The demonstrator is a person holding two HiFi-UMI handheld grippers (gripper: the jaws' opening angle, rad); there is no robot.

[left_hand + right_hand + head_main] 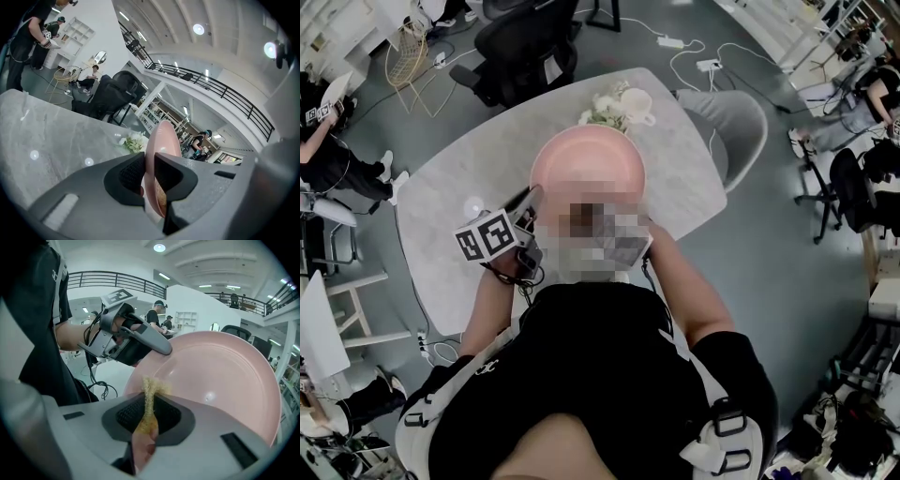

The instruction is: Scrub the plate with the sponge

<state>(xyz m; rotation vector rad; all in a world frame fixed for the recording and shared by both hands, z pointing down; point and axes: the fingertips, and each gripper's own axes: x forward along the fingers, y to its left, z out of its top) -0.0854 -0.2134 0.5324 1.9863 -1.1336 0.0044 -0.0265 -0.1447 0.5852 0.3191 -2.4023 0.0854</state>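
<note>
A pink plate [586,167] is held tilted over the grey marble table [441,216]. My left gripper [528,202], with its marker cube, is shut on the plate's near left rim. In the left gripper view the plate [162,140] stands edge-on between the jaws of the left gripper [149,176]. My right gripper [149,411] is shut on a thin yellow sponge [150,397], whose frayed tip lies against the inner face of the plate [220,376]. The left gripper [159,348] shows there clamped on the rim. In the head view a mosaic patch hides the right gripper.
White flowers [605,111] and a white cup [637,105] stand at the table's far end. A grey chair [736,131] is at the right side and a black office chair [525,47] beyond the table. People are off to the far left.
</note>
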